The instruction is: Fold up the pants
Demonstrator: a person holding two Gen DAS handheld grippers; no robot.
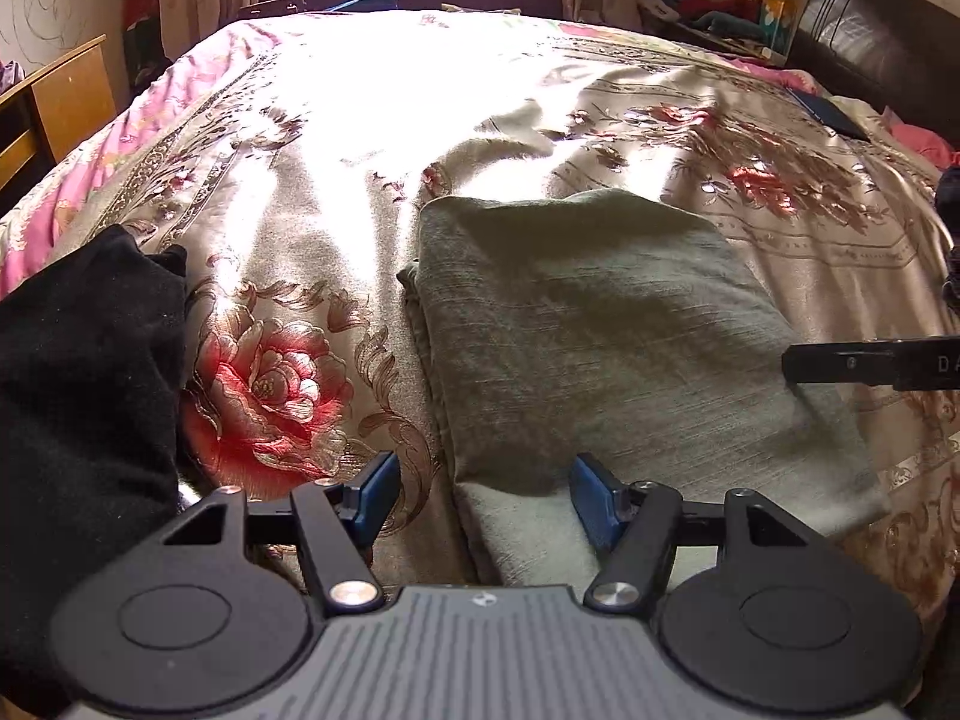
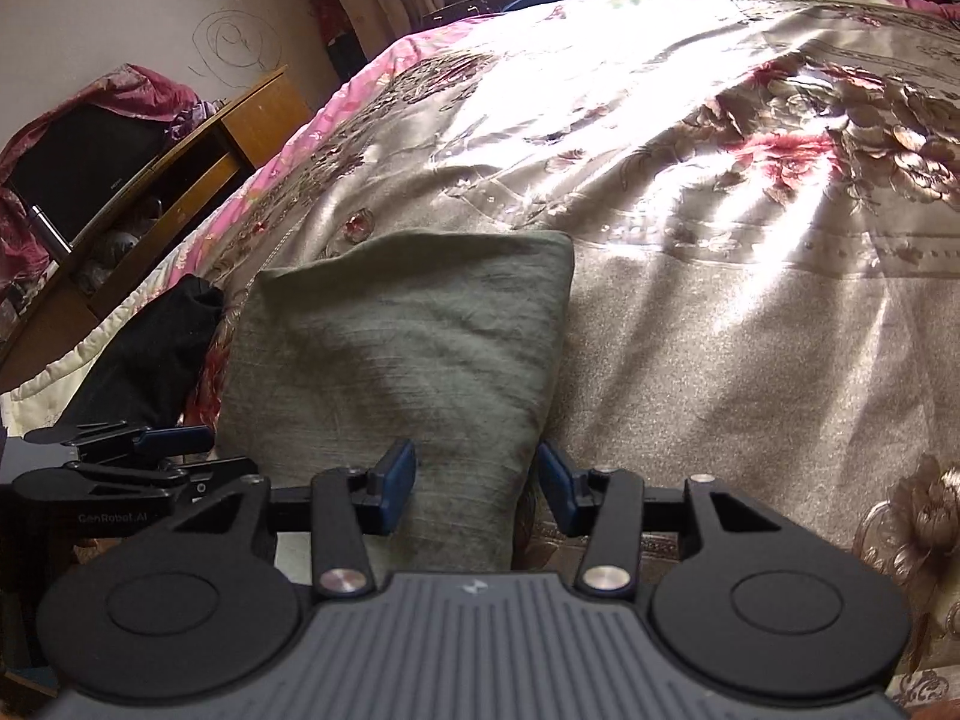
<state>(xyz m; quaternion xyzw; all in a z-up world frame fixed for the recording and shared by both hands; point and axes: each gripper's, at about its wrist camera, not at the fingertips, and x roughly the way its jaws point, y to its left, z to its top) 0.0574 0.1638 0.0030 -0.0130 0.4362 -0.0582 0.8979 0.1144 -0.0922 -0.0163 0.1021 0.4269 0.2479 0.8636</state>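
One pair of folded olive-green pants (image 1: 606,324) lies on the bed (image 1: 360,120), the only green garment there. One black garment (image 1: 84,372) lies in a heap just left of the pants. Two grippers show: the left gripper (image 1: 483,498) at the pants' near left corner and the right gripper (image 2: 477,486) at their near right corner, each with two blue-padded jaws spread apart. One dark flat object (image 1: 831,114) rests beyond the pants to the right.
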